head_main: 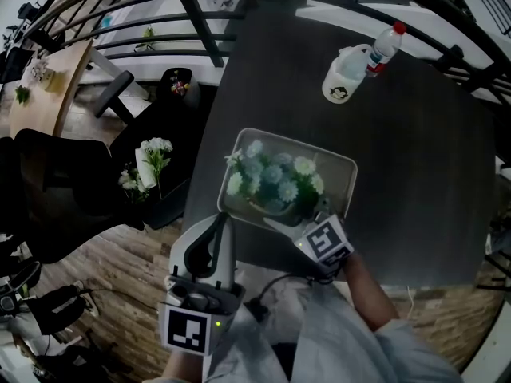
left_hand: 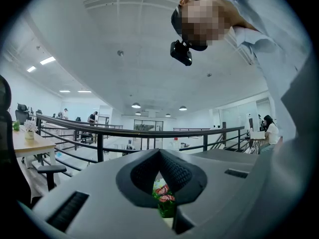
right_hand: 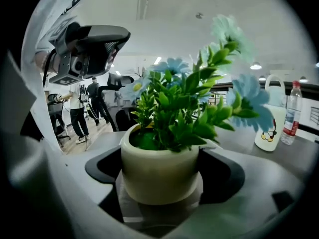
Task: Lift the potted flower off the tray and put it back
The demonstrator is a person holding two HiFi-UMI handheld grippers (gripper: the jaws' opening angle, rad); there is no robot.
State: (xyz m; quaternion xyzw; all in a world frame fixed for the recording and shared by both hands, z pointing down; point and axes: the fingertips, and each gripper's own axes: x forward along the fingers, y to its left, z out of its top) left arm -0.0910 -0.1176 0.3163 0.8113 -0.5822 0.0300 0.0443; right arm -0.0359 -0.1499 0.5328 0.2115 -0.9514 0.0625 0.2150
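Observation:
The potted flower [head_main: 275, 183], pale blue blooms over green leaves in a cream pot [right_hand: 159, 171], stands over the white tray [head_main: 345, 168] at the near side of the dark table. My right gripper [head_main: 302, 215] comes in from the tray's near right corner, and its jaws press both sides of the pot [right_hand: 159, 180]. Whether the pot's base touches the tray is hidden. My left gripper [head_main: 215, 228] hangs off the table's near edge, left of the tray, with its jaws closed and nothing held [left_hand: 160, 156].
A white jug [head_main: 345, 74] and a red-capped plastic bottle [head_main: 385, 48] stand at the far side of the table [head_main: 415, 182]. Left of the table, a black chair holds white flowers [head_main: 152, 162]. A black railing runs behind.

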